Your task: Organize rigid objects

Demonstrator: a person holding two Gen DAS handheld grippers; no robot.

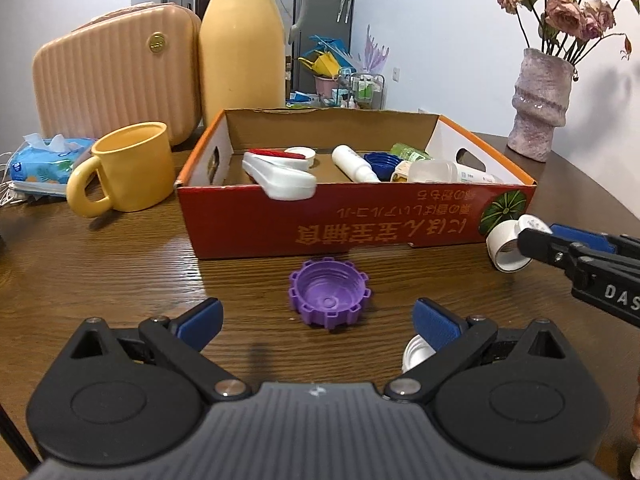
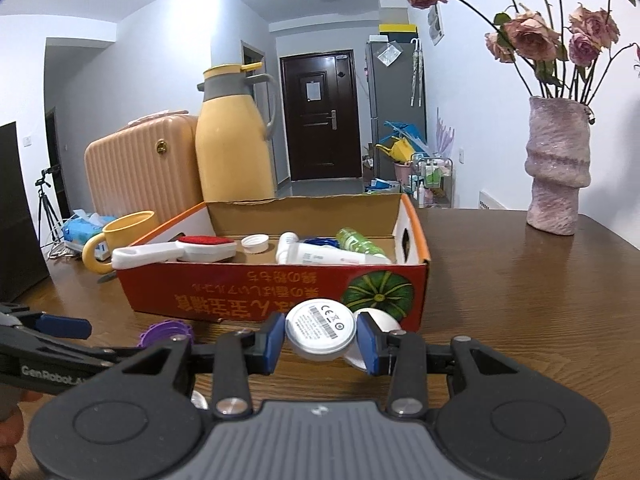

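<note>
- Nearest to us, the right gripper (image 2: 321, 339) is clamped on a white round device (image 2: 322, 330), label side facing the camera, held just in front of the red cardboard box (image 2: 280, 296); a white ring-shaped piece (image 1: 505, 248) sits against it on the box side.
- Beside it, our left gripper (image 1: 318, 312) has its fingers spread apart and holds nothing; the purple toothed cap (image 1: 328, 294) lies open side up on the table (image 2: 520, 320) between those fingers and the box's front wall.
- A small silvery-white item (image 1: 416, 354) lies under the left gripper's right finger, farther from the box than the cap; we cannot tell what it is.
- Inside the box we already see a lint brush (image 2: 180, 254), a white lid (image 2: 255, 243), bottles and a blue piece.
- We judge the sorting well along: the held device, the purple cap and the silvery item are left to go in.
- Behind the box stand a yellow mug (image 1: 128, 168), a yellow jug (image 1: 242, 52) and a pink case (image 1: 116, 76).
</note>
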